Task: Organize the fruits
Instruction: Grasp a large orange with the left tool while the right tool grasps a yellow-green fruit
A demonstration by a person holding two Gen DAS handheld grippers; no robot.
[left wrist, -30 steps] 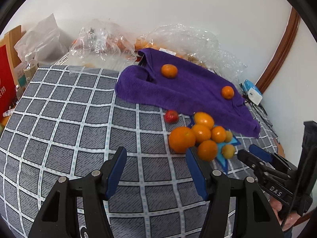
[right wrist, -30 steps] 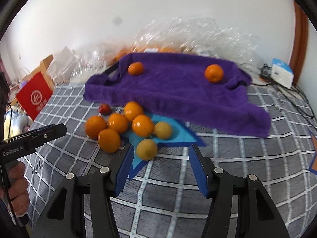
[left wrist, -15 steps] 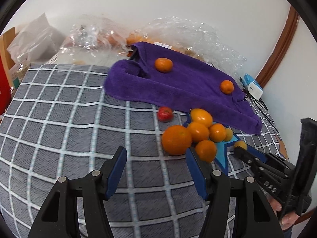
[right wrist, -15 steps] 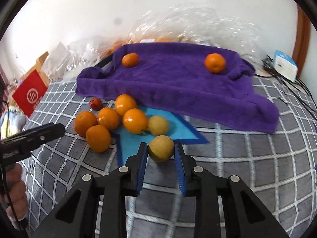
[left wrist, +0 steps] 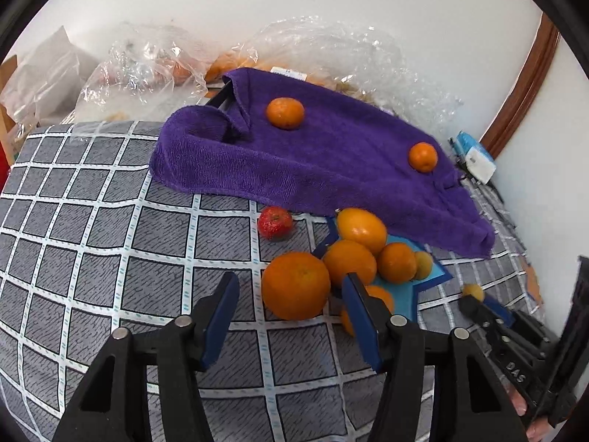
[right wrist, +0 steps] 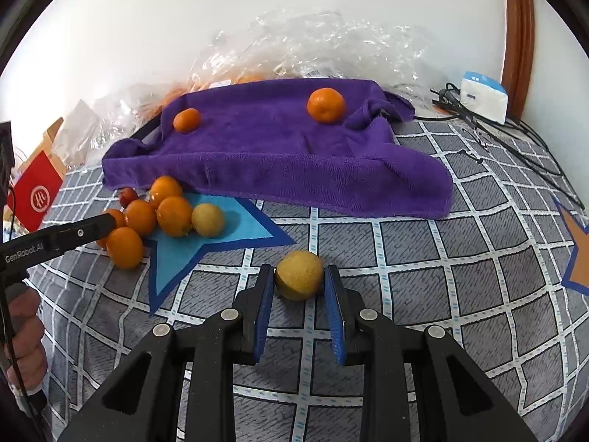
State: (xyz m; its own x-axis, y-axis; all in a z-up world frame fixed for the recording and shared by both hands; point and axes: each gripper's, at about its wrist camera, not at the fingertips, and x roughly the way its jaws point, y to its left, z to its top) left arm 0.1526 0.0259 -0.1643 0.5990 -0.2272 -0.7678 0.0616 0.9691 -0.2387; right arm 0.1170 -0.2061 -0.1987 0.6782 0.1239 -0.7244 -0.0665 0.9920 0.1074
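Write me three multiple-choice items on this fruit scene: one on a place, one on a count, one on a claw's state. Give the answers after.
1. Where does the small red fruit lie?
A. on the purple towel
B. on the checked cover beside the towel's edge
C. in the right claw

2. How many oranges sit on the purple towel?
A. two
B. four
C. none

3. What is the right claw doing?
A. standing wide open over bare cover
B. gripping the towel
C. shut on the yellowish fruit

Answers:
1 B: it rests on the cover just below the towel.
2 A: one orange and another orange show there.
3 C: both pads press the fruit's sides.
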